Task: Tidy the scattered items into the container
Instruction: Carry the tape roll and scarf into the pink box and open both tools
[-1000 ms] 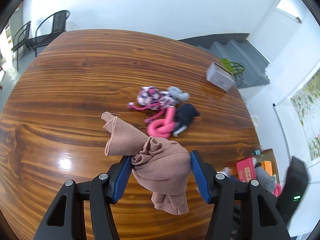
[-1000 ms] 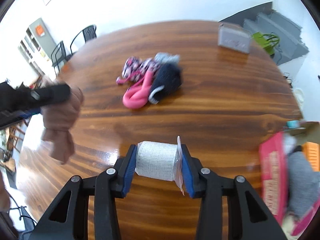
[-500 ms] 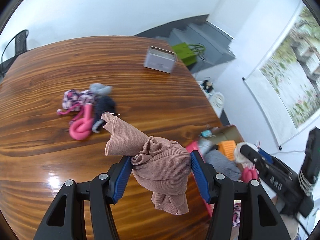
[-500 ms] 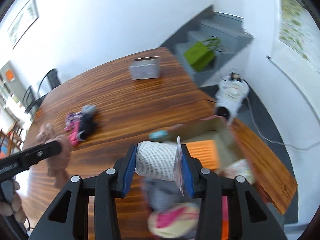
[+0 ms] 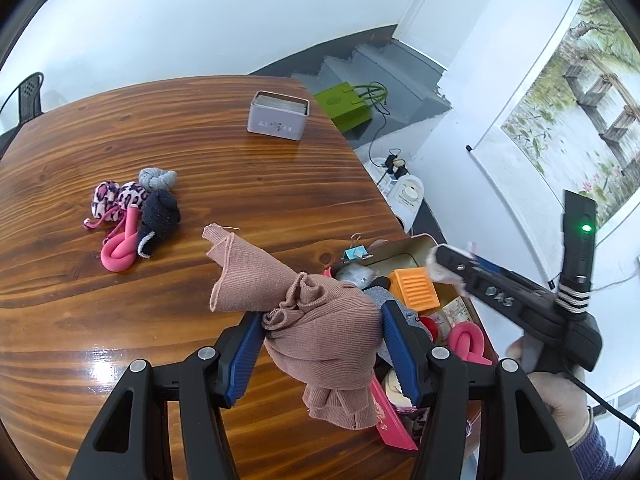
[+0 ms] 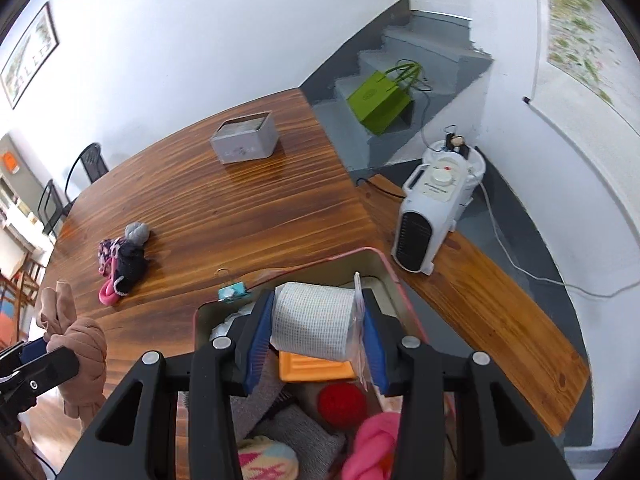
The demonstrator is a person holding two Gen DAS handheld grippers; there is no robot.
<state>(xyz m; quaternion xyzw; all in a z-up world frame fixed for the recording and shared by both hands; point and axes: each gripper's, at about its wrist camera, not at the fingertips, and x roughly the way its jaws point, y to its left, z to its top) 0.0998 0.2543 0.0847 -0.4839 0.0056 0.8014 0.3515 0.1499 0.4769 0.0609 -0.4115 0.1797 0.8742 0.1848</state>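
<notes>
Jaws: left gripper (image 5: 320, 344) pinching 1 pink cloth (image 5: 320, 320); right gripper (image 6: 316, 340) pinching 1 white roll (image 6: 314, 326) over tin (image 6: 384, 276).

The pink-rimmed tin (image 6: 384, 268) was crowded — orange block (image 6: 316, 368), red ball (image 6: 342, 404), socks — with bare floor only at its far corner; the wooden table (image 5: 200, 152) beyond lay mostly open.

Left gripper (image 5: 322, 354): black frame, blue ribbed pads, silver screws. Right gripper (image 6: 316, 346): same build; at 3 o'clock in the left view, green light, striped band, black cable, dark sleeve (image 5: 592, 456).
</notes>
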